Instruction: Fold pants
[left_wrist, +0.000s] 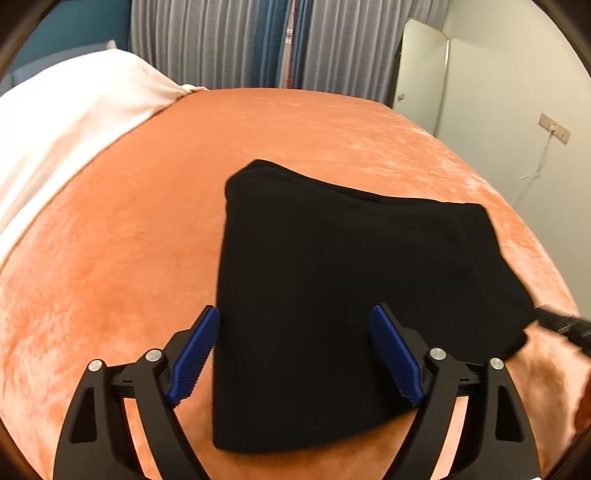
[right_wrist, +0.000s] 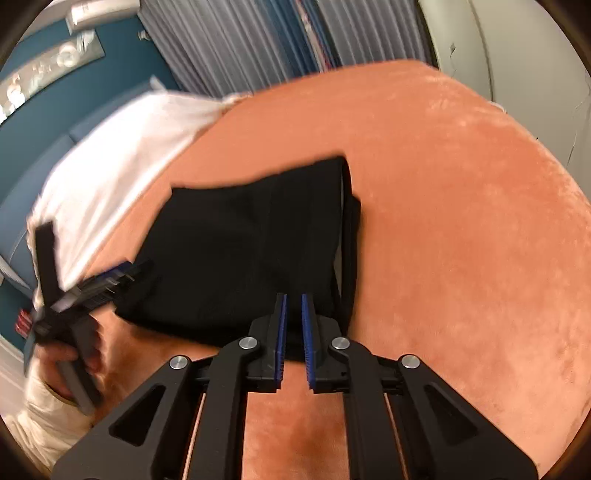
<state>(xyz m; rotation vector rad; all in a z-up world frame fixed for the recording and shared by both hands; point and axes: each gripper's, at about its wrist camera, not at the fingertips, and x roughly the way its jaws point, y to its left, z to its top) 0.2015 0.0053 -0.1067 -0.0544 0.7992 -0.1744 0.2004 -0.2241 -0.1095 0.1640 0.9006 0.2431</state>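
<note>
Nearest, the left claw (left_wrist: 291, 350) gapes wide with ribbed blue pads over the folded black pants (left_wrist: 332, 295), the right claw (right_wrist: 293, 332) pinched nearly closed, empty, on the plush orange velvet bed (left_wrist: 147, 221).

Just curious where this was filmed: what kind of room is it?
Most likely a bedroom: black pants lie on a bed with an orange velvety cover, a white pillow at its head, and long pleated curtains behind.

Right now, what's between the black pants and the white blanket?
Nothing but bare orange bed cover between the pants and the white blanket, seen in the left wrist view.
</note>
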